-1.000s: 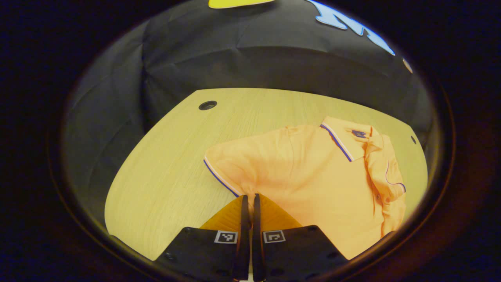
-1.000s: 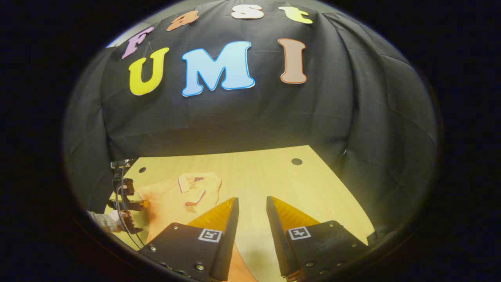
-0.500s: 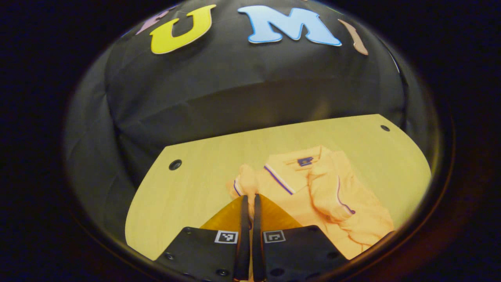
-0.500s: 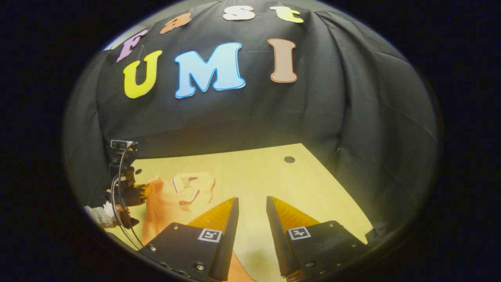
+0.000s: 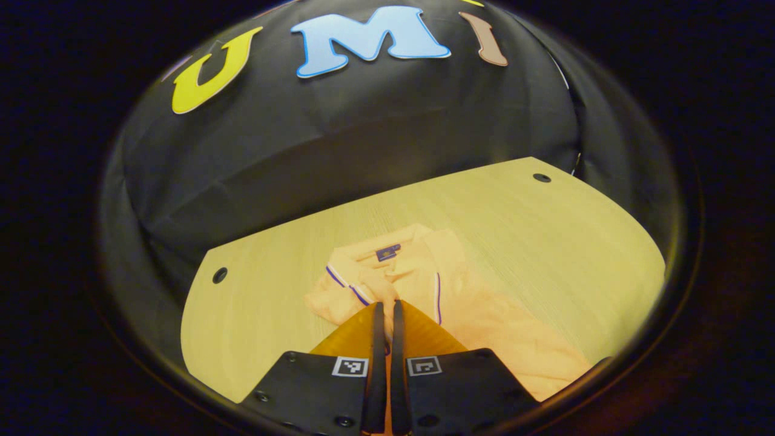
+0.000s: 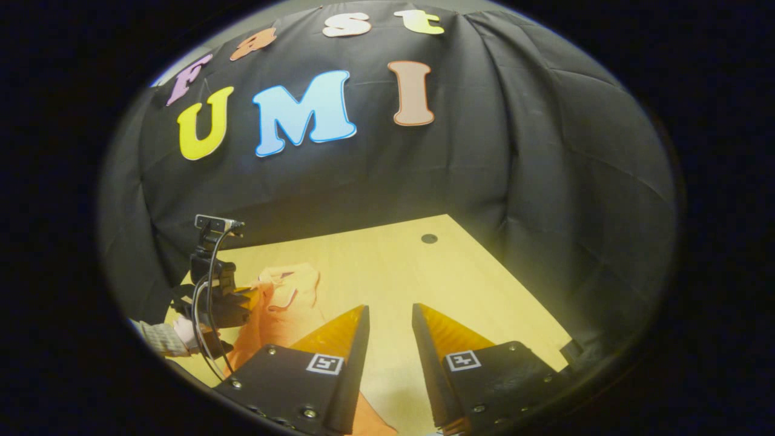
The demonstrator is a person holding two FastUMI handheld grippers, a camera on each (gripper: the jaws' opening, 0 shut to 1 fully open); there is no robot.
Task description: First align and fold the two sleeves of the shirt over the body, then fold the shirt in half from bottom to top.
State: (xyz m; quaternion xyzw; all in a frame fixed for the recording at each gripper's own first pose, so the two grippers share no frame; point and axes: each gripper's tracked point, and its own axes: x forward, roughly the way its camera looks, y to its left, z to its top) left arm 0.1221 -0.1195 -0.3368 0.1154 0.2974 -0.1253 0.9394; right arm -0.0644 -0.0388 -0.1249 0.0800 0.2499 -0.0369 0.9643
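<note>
An orange polo shirt [image 5: 460,303] lies on a light wooden table [image 5: 545,224], collar toward the black-draped wall, one sleeve [image 5: 363,287] with dark blue trim drawn inward over the chest. In the left gripper view, the left gripper [image 5: 385,312] has its fingers pressed together on that sleeve's cloth, just below the collar (a small dark label shows inside the neck). In the right gripper view, the right gripper [image 6: 390,318] hangs over bare table with its fingers spread apart and nothing between them, the shirt's lower edge just beside its left finger. Farther off in that view, the left gripper sits at the shirt [image 6: 284,303], a hand [image 6: 181,330] and checked sleeve behind it.
</note>
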